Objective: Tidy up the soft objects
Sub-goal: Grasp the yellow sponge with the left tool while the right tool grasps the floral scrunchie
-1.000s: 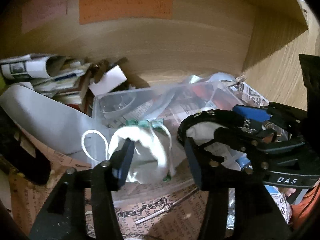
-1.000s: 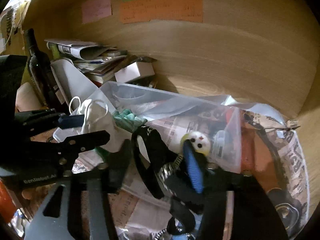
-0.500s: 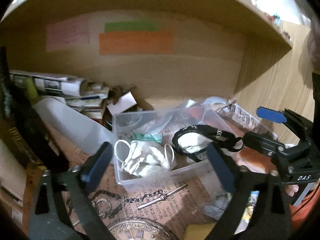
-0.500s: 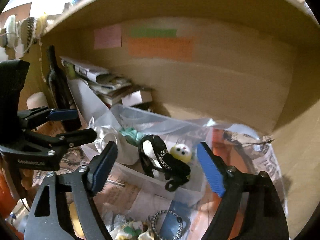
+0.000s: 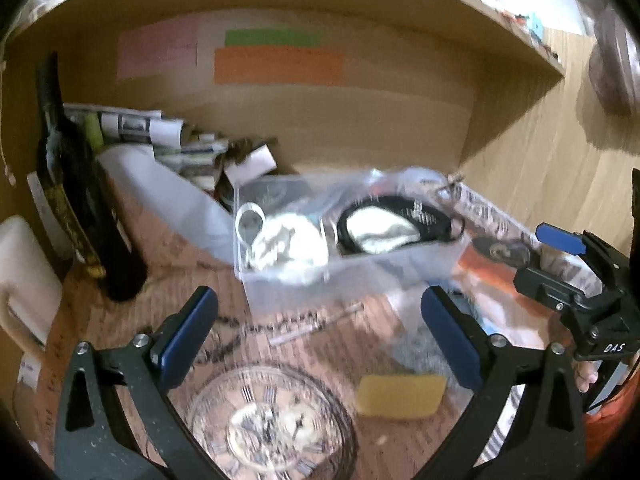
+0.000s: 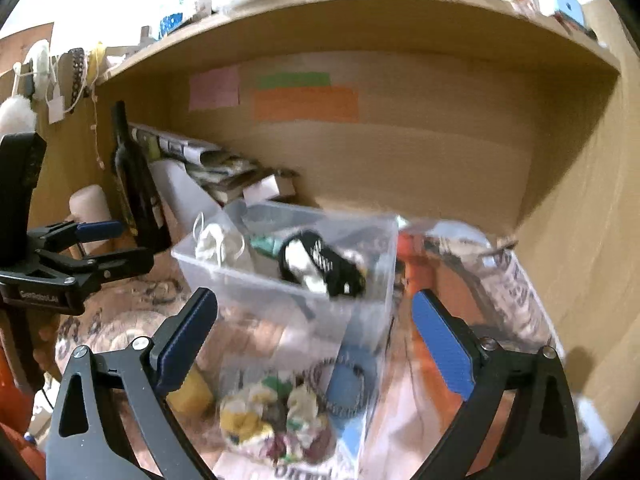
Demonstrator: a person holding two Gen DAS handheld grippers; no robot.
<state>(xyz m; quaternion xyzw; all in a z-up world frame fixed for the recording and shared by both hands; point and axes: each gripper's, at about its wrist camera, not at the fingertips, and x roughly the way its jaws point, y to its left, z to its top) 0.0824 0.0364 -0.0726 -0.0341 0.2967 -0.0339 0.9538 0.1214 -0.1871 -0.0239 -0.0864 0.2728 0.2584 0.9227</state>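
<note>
A clear plastic bin [image 5: 352, 284] stands on the shelf, with a white face mask [image 5: 288, 240] and a black-edged eye mask [image 5: 392, 224] lying inside. My left gripper [image 5: 318, 304] hangs open in front of the bin, with nothing between its blue pads. In the right wrist view, the right gripper [image 6: 314, 304] is opening before the same bin [image 6: 248, 284], its jaws empty; the white mask [image 6: 212, 242] and black eye mask [image 6: 320, 260] rest inside. A yellow sponge [image 5: 400, 394] and a crumpled colourful cloth [image 6: 276, 420] lie in front of the bin.
A dark bottle [image 5: 80, 208] and a white jug [image 5: 24, 280] stand at the left. Rolled newspapers [image 5: 140, 124] pile up behind. A clock face [image 5: 272, 420] and a chain [image 5: 280, 324] lie near me. Wooden walls close the back and right.
Both grippers opened wide and drew back from the bin. The white mask and the black eye mask, held a second ago, now lie inside it.
</note>
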